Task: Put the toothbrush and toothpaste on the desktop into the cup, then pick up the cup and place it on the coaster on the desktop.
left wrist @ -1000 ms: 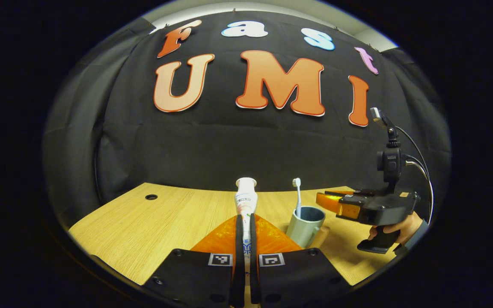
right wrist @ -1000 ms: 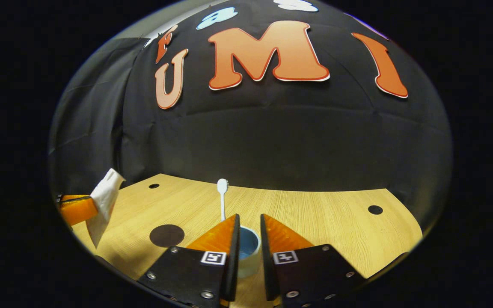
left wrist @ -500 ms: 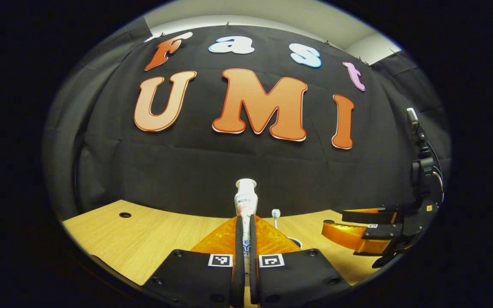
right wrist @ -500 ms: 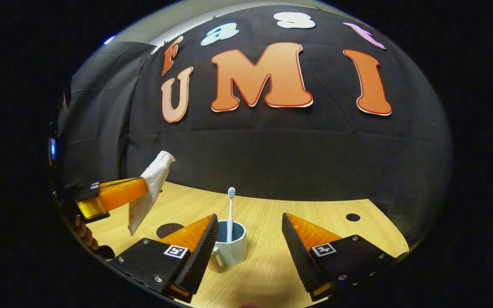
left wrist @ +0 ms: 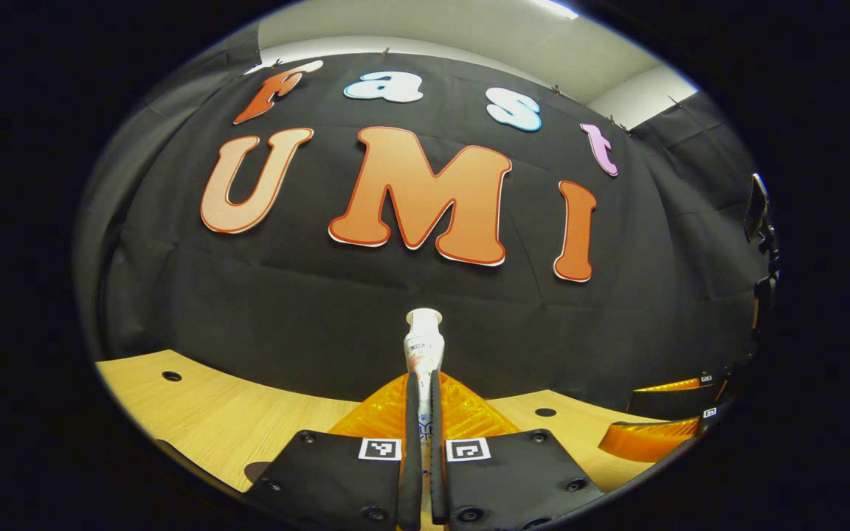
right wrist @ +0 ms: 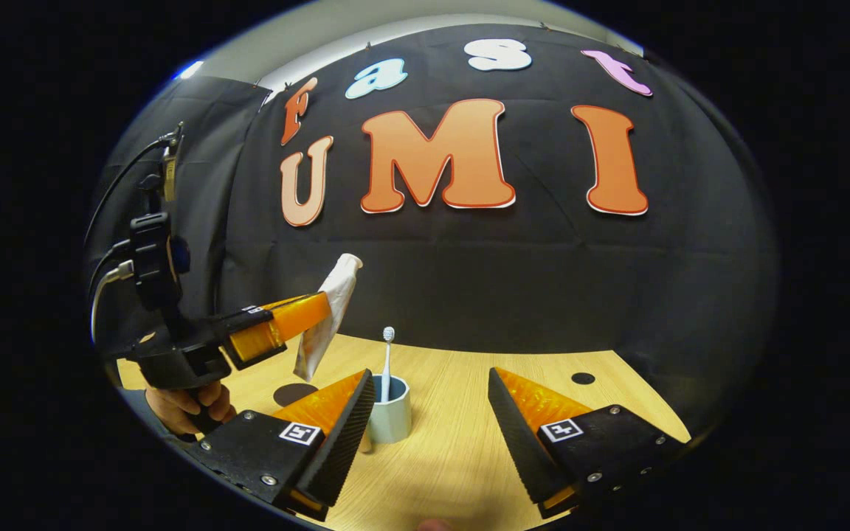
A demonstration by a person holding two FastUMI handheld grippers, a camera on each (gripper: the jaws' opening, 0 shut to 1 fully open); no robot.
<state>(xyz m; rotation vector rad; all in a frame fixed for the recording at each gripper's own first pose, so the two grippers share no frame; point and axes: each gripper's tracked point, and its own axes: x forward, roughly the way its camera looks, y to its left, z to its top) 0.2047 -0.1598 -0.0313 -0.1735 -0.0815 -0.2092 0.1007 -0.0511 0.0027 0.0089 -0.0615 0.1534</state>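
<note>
A pale blue cup [right wrist: 389, 414] stands on the wooden desktop [right wrist: 454, 442] with a white toothbrush [right wrist: 387, 355] upright in it. My right gripper [right wrist: 431, 375] hangs open just in front of the cup, nothing between its fingers. My left gripper [left wrist: 423, 377] is shut on a white toothpaste tube [left wrist: 423, 341], cap end pointing up. In the right gripper view the left gripper [right wrist: 286, 330] holds the toothpaste tube [right wrist: 327, 313] tilted in the air, above and left of the cup. A dark round coaster [right wrist: 294, 393] lies left of the cup.
A hand [right wrist: 181, 404] grips the left gripper's handle at the left. The desktop has small round cable holes [right wrist: 582, 377] [left wrist: 171, 376]. The right gripper [left wrist: 672, 422] sits at the right edge of the left gripper view. The black cloth wall stands behind the desk.
The right gripper has opened and drawn back from the cup, leaving the toothbrush standing in it. The left gripper has risen with the toothpaste and moved toward the cup.
</note>
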